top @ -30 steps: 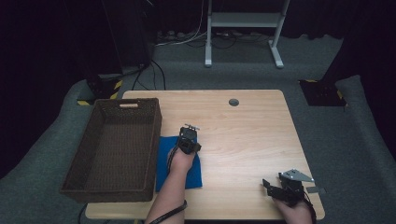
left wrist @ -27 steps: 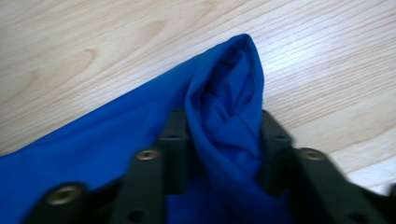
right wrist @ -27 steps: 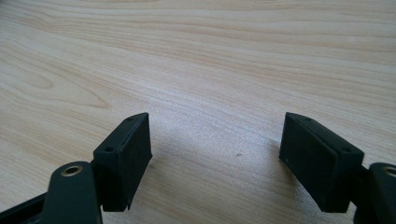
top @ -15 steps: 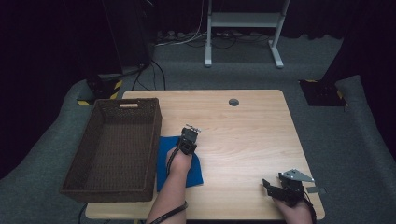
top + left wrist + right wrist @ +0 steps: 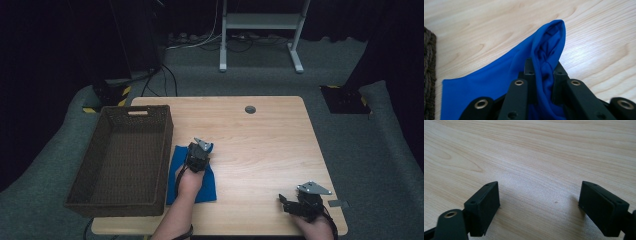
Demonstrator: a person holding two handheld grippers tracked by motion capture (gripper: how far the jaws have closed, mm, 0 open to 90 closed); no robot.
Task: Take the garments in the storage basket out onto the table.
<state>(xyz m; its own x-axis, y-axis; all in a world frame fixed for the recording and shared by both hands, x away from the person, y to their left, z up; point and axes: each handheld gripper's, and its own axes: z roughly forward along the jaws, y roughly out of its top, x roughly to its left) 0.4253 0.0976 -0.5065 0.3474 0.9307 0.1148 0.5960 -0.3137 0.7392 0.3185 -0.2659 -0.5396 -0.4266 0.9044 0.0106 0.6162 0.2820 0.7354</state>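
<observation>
Bunching between left gripper (image 5: 543, 68) jaws, blue cloth (image 5: 484, 82) — pinched fold's inside hidden.

We find no text, label, brand, number or sign that can be read in any of these views.
</observation>
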